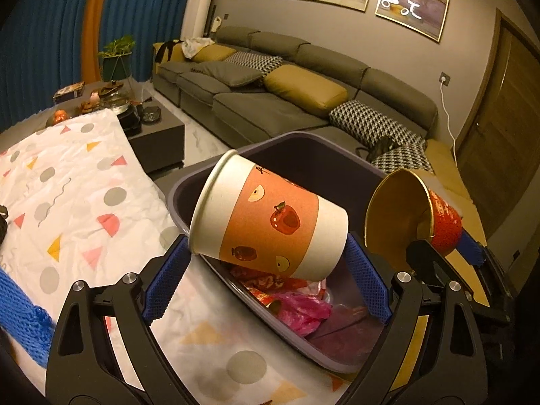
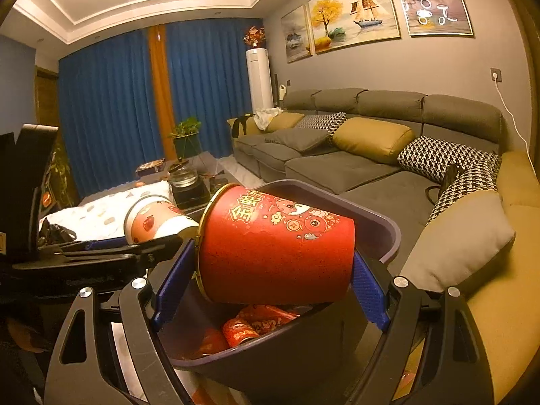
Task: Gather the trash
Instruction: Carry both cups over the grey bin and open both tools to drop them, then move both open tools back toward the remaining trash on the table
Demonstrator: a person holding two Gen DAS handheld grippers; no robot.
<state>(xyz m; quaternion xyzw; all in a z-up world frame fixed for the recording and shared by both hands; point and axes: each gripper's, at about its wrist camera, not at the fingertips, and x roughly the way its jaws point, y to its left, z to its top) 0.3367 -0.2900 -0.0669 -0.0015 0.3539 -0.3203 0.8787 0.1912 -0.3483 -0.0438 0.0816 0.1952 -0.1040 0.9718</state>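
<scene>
A white paper cup with an orange apple-print band [image 1: 270, 217] is being held on its side between the blue pads of the left gripper [image 1: 266, 280], the jaws clamped across its rim and its base. The cup's long axis is running crosswise between the fingers, with the open mouth pointing left and slightly up and the closed base pointing right. It is being held directly above the open top of a dark purple trash bin [image 1: 303, 155], over the bin's near-left rim.

A red paper cup with a gold interior and festive print [image 2: 276, 249] is being gripped likewise by the right gripper [image 2: 270, 293], the jaws closed on rim and base. Its axis is also lying crosswise, mouth to the left, base to the right, tilted slightly. It is being held above the bin's opening, near the right rim, just beside the white cup and not touching it.

Red wrappers and cans [image 2: 249, 327] and a pink plastic bag [image 1: 300, 310] are lying in the bin's bottom. The bin is standing at the edge of a table covered by a white patterned cloth [image 1: 77, 199]. A grey sofa [image 1: 270, 101] is standing behind.
</scene>
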